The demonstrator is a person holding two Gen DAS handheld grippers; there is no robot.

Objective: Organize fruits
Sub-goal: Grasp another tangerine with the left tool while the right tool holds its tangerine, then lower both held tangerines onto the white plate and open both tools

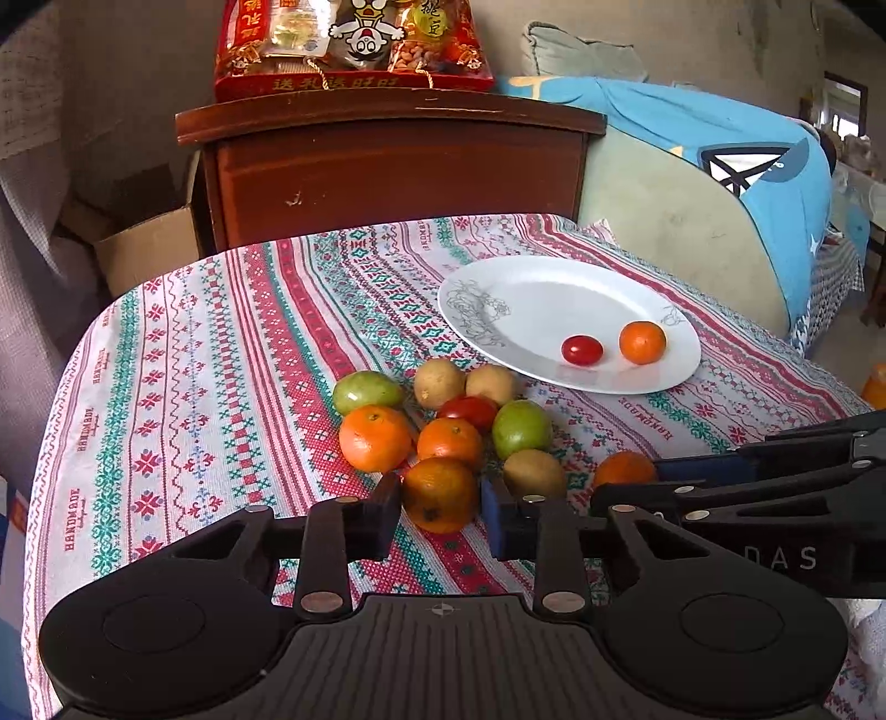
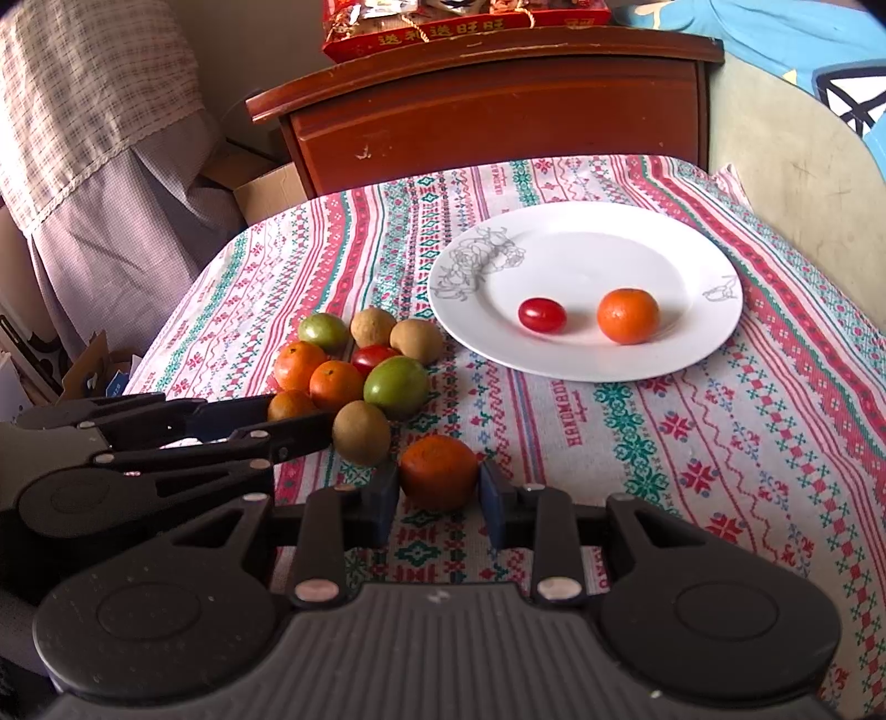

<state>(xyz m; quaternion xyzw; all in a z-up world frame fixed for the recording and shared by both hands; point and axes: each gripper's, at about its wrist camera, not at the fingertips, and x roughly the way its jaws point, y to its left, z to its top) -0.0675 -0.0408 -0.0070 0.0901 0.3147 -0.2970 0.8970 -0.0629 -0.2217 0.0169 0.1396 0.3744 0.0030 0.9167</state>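
Note:
A white plate [image 1: 498, 288] [image 2: 686, 343] holds a cherry tomato [image 1: 581, 350] [image 2: 542, 314] and a small orange [image 1: 642, 342] [image 2: 628, 315]. A pile of oranges, green fruits, brown fruits and a tomato lies on the patterned cloth in front of it. My left gripper [image 1: 440, 509] has its fingers on both sides of a dull orange [image 1: 440, 493] [image 2: 289, 404] at the pile's near edge. My right gripper [image 2: 438, 495] has its pads against both sides of another orange [image 2: 437, 471] [image 1: 623, 468] resting on the cloth.
A brown fruit [image 1: 534, 472] [image 2: 361, 440] lies between the two grippers. A green fruit [image 2: 396, 386] sits behind it. A wooden cabinet [image 1: 387, 166] with a red gift box [image 1: 354, 44] stands past the table's far edge. A cardboard box [image 1: 144, 249] stands at left.

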